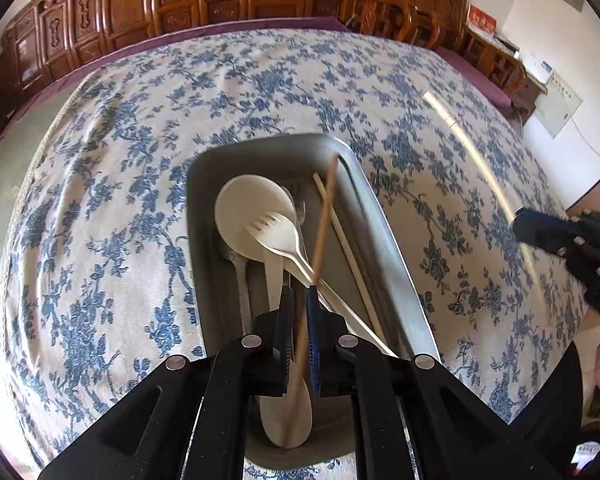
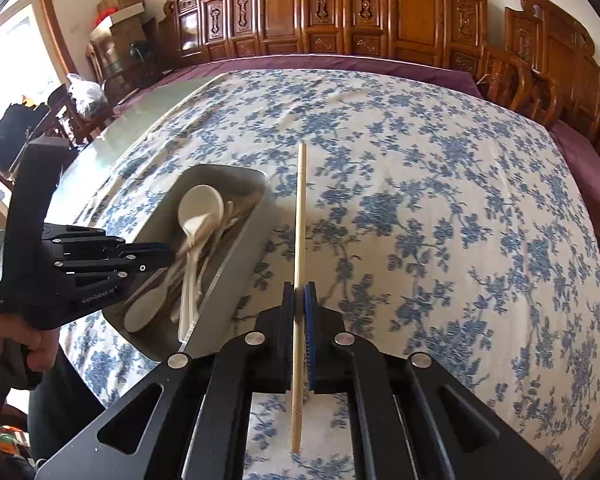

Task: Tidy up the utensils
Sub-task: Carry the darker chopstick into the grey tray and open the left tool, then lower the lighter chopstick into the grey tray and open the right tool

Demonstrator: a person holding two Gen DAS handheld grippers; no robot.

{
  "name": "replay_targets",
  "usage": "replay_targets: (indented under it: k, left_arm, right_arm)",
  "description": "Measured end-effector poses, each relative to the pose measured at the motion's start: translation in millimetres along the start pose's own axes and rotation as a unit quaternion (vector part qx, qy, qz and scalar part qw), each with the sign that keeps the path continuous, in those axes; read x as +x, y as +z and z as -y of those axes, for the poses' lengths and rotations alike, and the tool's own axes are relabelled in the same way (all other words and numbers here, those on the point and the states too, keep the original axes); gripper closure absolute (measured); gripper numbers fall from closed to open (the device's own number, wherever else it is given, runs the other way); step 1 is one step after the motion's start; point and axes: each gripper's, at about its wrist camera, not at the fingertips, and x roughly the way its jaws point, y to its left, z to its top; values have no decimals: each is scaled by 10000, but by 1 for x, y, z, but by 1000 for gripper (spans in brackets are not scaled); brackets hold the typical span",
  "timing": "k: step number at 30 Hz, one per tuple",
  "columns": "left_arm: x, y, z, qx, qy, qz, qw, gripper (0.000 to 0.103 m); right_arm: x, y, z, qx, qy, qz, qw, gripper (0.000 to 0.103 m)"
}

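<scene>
A grey tray [image 1: 380,216] on the flowered cloth holds a cream spoon [image 1: 252,208], a cream fork [image 1: 276,232] and a pale chopstick [image 1: 348,248] along its right wall. My left gripper [image 1: 299,290] hangs over the tray's near end. A brown chopstick [image 1: 324,220] stands blurred in the narrow gap between its fingers, loose, its lower end down in the tray. In the right wrist view the tray [image 2: 236,248] lies to the left, with the left gripper [image 2: 168,256] above it. My right gripper [image 2: 299,286] is shut on a pale chopstick [image 2: 300,208] over the cloth, right of the tray.
The blue-flowered tablecloth [image 2: 440,208] covers most of a large table; bare glass [image 2: 140,132] shows at its left edge. Carved wooden cabinets [image 2: 340,12] line the far side and wooden chairs [image 2: 540,80] stand at the right. A hand [image 2: 28,340] grips the left tool.
</scene>
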Motion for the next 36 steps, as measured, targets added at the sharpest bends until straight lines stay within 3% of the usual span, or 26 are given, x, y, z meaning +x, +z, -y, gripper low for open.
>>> replay_targets:
  k: [3, 18, 27, 36]
  left_arm:
    - [-11, 1, -3, -67, -10, 136, 9999, 86]
    - [-69, -8, -37, -410, 181, 724, 9964, 86]
    - [-87, -15, -49, -527, 278, 869, 9944, 86]
    - [-94, -20, -49, -519, 314, 892, 9942, 85]
  right_arm:
    - [4, 4, -11, -31, 94, 0, 10000, 97]
    - [45, 29, -69, 120, 661, -99, 9977, 97]
    - [74, 26, -72, 358, 394, -319, 9981, 97]
    - [84, 22, -66, 582, 443, -366, 9966, 97]
